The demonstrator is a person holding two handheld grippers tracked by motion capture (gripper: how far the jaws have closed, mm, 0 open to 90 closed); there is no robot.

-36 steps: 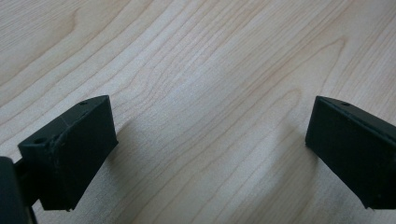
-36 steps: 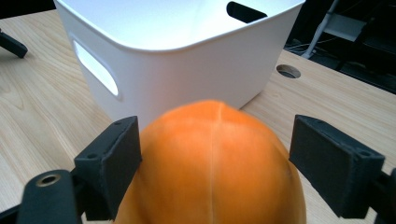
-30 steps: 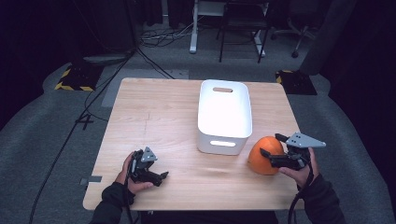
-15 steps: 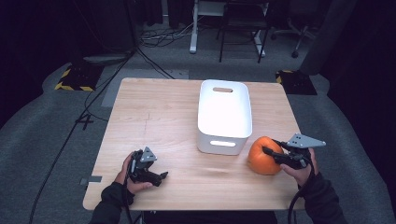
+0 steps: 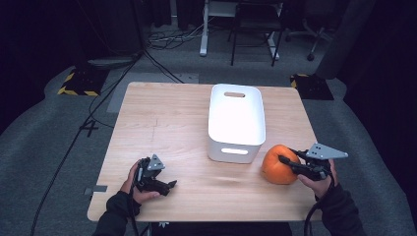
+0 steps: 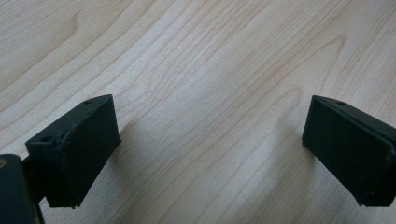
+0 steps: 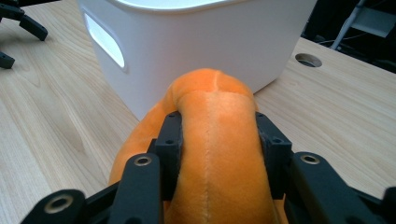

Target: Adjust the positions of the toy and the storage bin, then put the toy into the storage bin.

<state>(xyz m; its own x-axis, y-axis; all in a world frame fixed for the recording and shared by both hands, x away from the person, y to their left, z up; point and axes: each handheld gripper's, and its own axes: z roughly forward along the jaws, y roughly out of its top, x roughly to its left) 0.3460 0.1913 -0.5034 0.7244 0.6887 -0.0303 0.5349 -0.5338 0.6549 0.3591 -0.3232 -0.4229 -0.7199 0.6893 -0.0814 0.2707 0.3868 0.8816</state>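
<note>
An orange plush pumpkin sits on the wooden table, just right of the white bin's near end. My right gripper reaches in from the right. Its jaws have just been closing and are now shut on a fold of the pumpkin, squeezing the plush between the pads of the right gripper. The white bin stands right behind it. My left gripper rests near the front left of the table, open. The left gripper view shows the left gripper with bare wood between its jaws.
The bin is upside down, with a handle slot at each end, and it stands mid-table. The table's right edge and front edge lie close to the right hand. On the floor beyond the table are cables, a desk frame and chairs.
The right gripper's jaws have closed onto the pumpkin, pinching its plush. The left hand and the bin have stayed in place.
</note>
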